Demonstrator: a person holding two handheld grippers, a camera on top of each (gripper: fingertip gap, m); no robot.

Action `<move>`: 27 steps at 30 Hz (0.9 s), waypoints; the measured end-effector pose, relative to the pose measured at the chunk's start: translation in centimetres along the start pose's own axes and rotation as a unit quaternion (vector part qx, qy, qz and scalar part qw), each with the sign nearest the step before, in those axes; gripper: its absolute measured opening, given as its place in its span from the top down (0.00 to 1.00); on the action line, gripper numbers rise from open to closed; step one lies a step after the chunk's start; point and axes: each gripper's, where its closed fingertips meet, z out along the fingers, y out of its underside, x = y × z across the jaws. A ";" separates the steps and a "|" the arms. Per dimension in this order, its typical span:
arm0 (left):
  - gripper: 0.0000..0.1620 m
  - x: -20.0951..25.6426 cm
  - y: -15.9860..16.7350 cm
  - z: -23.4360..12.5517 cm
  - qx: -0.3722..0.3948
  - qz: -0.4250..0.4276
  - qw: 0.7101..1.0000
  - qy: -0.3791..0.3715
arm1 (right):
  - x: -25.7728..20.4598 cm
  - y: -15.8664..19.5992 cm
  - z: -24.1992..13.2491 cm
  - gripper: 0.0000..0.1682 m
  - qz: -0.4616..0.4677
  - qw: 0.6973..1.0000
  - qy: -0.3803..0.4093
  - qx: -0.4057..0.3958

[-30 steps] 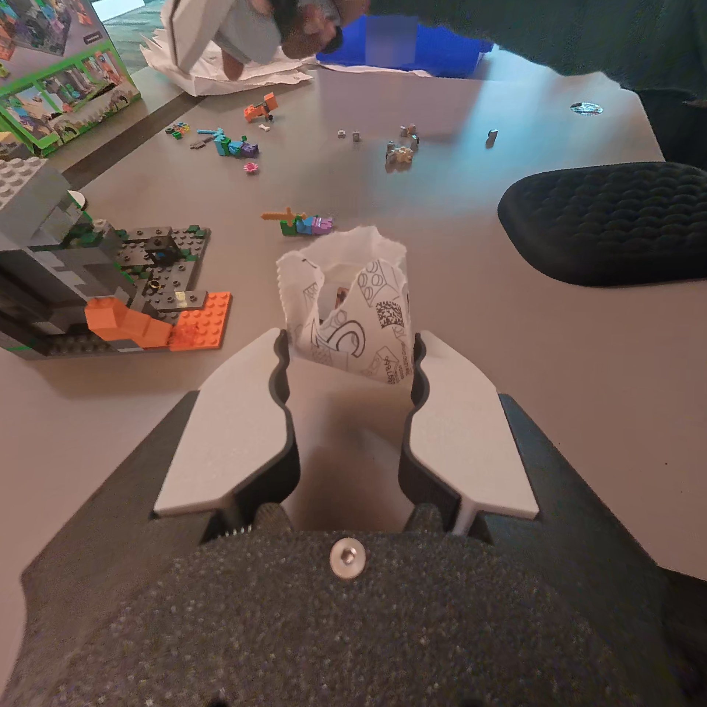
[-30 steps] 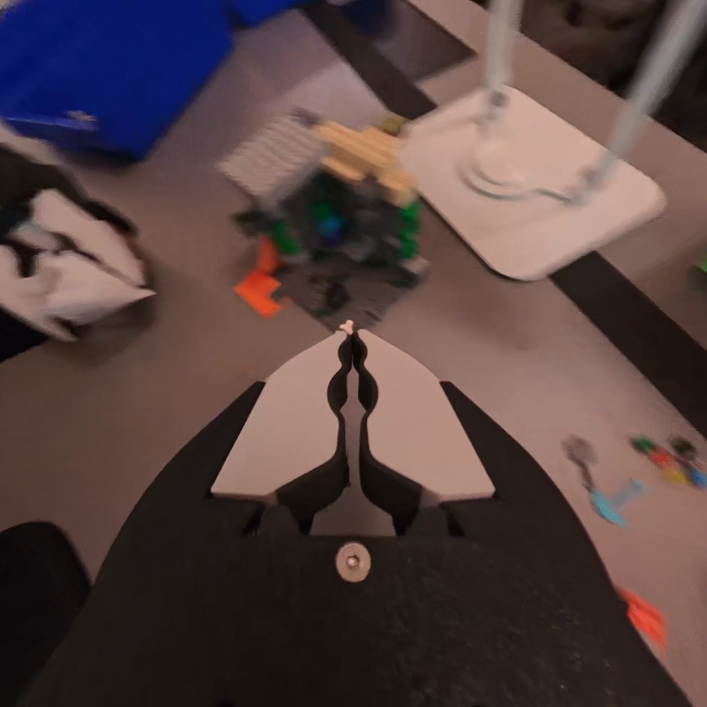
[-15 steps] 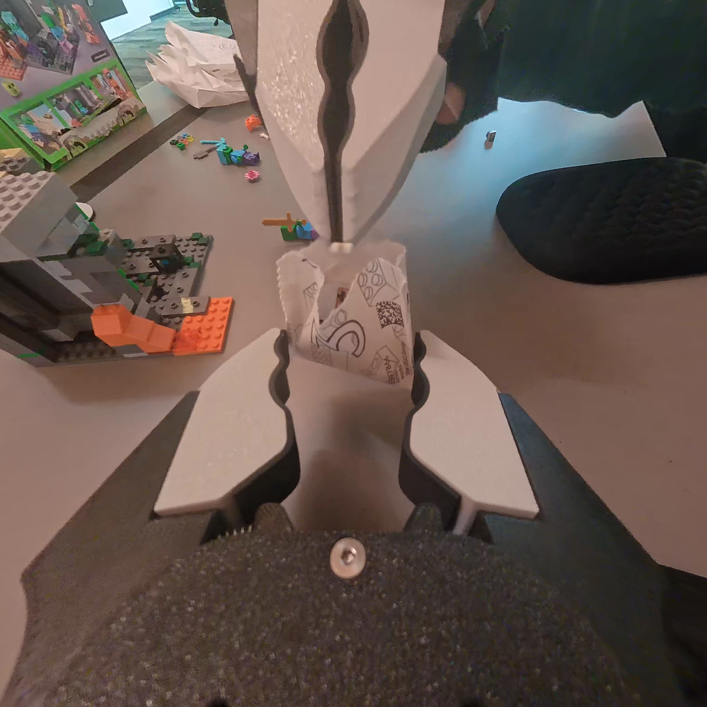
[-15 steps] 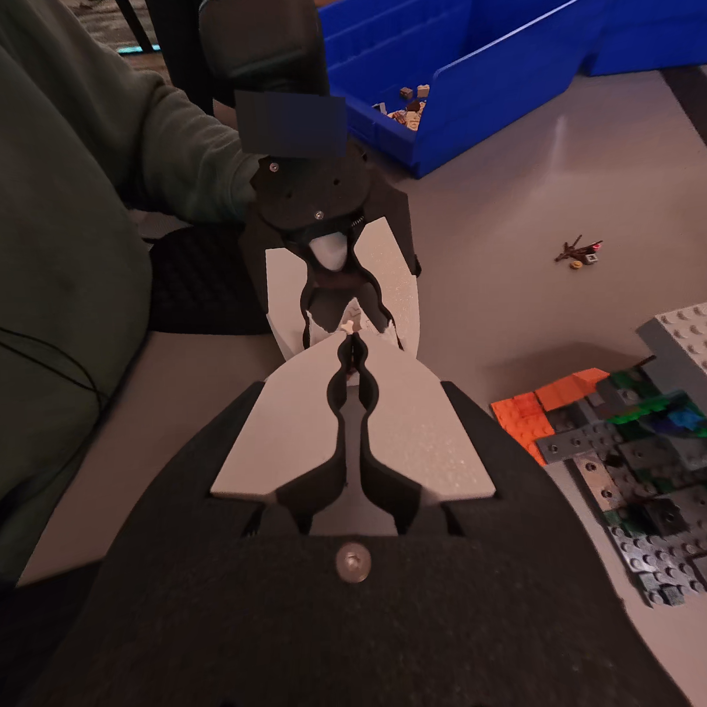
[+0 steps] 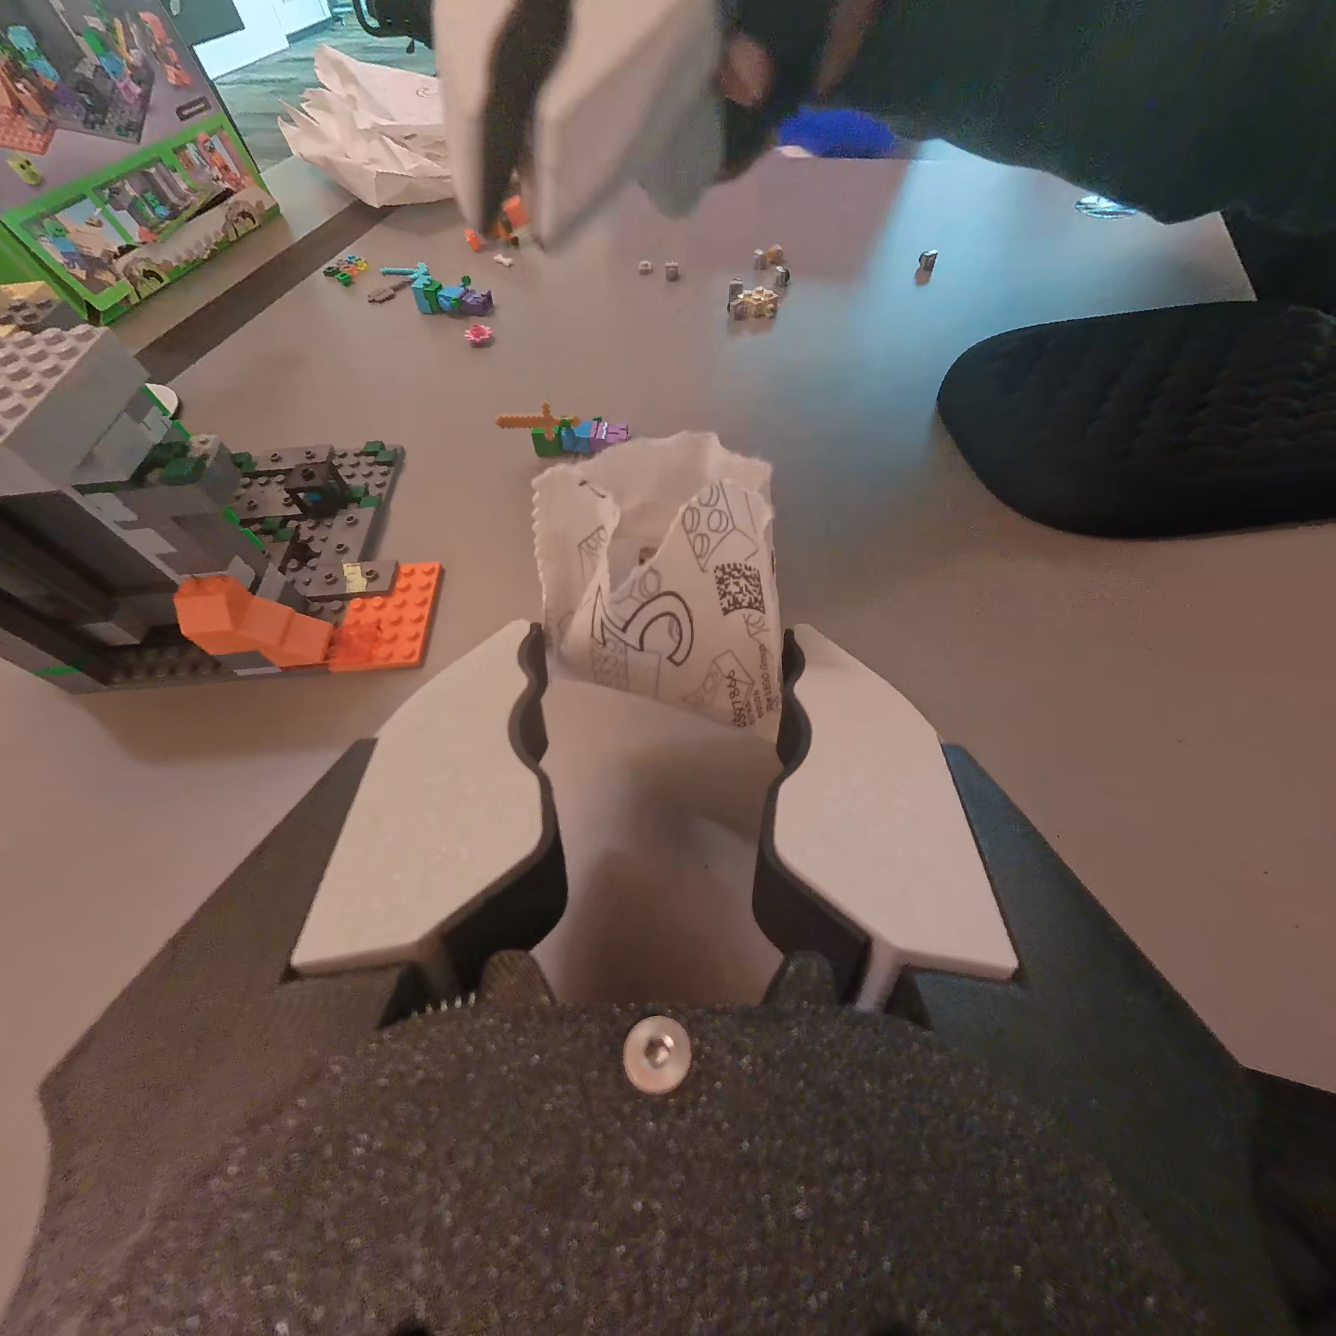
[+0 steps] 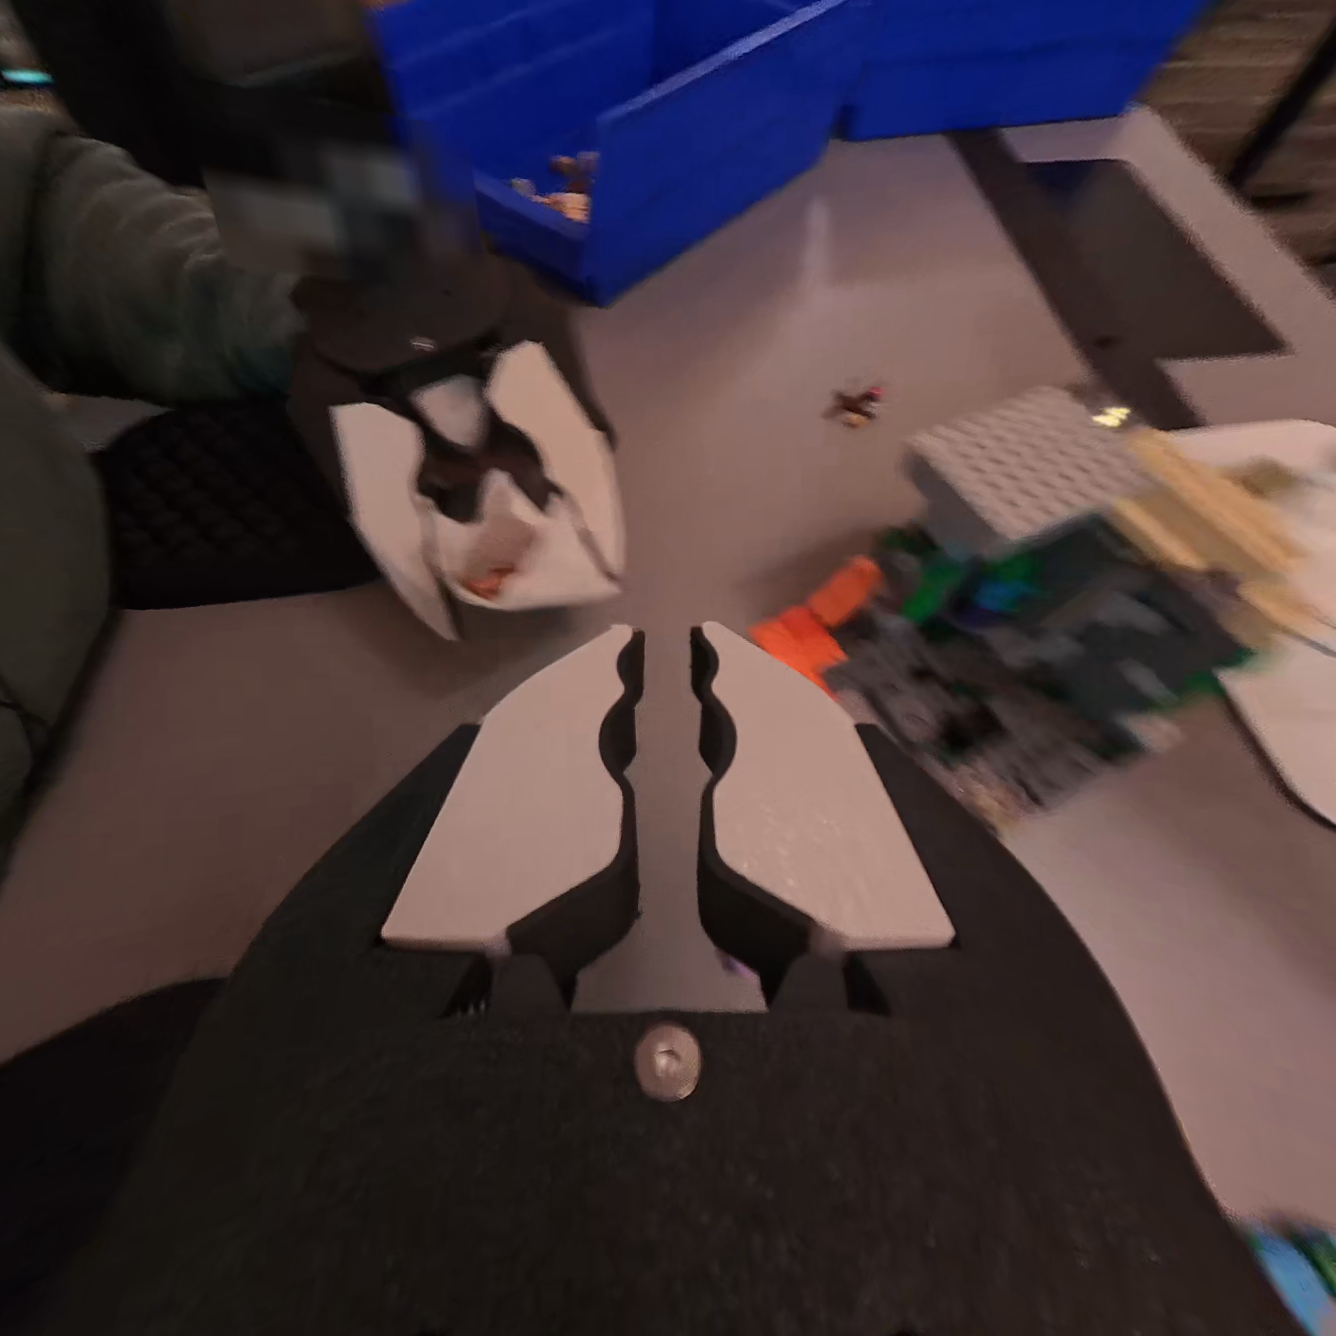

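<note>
- The left gripper [image 5: 659, 636] was set low over the grey table [image 5: 940, 723], with its two fingers spread wide. A small white paper bag [image 5: 654, 571] with printed drawings stood upright with its lower end between the fingertips. I could not tell whether the fingers pressed it or only stood just beside it.
- The mouth of the bag was torn open and turned upward. Some small pieces lay inside, but they were too small to name.
- Left of the bag stood a half-built brick model [image 5: 166, 549] in grey and black, with an orange plate [image 5: 394, 614] at its near corner.
- Just behind the bag lay a small brick figure [image 5: 578, 436] with an orange sword. More loose bricks [image 5: 755, 296] were scattered farther back.
- A black textured pad [image 5: 1157, 419] lay at the right side. A green toy box [image 5: 123, 166] and crumpled white paper [image 5: 369, 137] were at the far left.
- The right gripper [image 6: 666, 636] hung in the air above the table, its fingers a narrow gap apart and holding nothing. Both views showed it blurred.
- In the right wrist view, blue bins [image 6: 723, 144] stood at the far edge of the table, one with small pieces inside. A person's dark green sleeve [image 6: 108, 275] filled the left side.
</note>
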 end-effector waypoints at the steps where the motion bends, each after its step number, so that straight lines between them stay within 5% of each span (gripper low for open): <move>1: 0.62 0.0 0.0 0.0 -0.001 0.000 1.000 0.000 | 2.4 0.7 -1.3 0.93 0.010 0.999 0.038 -0.003; 7: 0.62 0.1 0.2 0.1 -0.008 0.004 1.000 0.002 | 16.9 8.8 -9.2 0.91 0.099 0.965 0.231 -0.068; 11: 0.62 0.0 0.2 0.2 -0.009 -0.003 1.000 0.003 | 23.1 13.4 -11.1 0.84 0.180 0.932 0.295 -0.108; 20: 0.62 -0.2 0.0 0.0 -0.001 -0.020 1.000 0.007 | 28.0 17.8 -8.2 0.73 0.226 0.911 0.294 -0.177; 27: 0.62 -0.2 0.1 0.0 -0.003 -0.021 1.000 0.011 | 29.2 18.0 -8.5 0.80 0.232 0.906 0.303 -0.183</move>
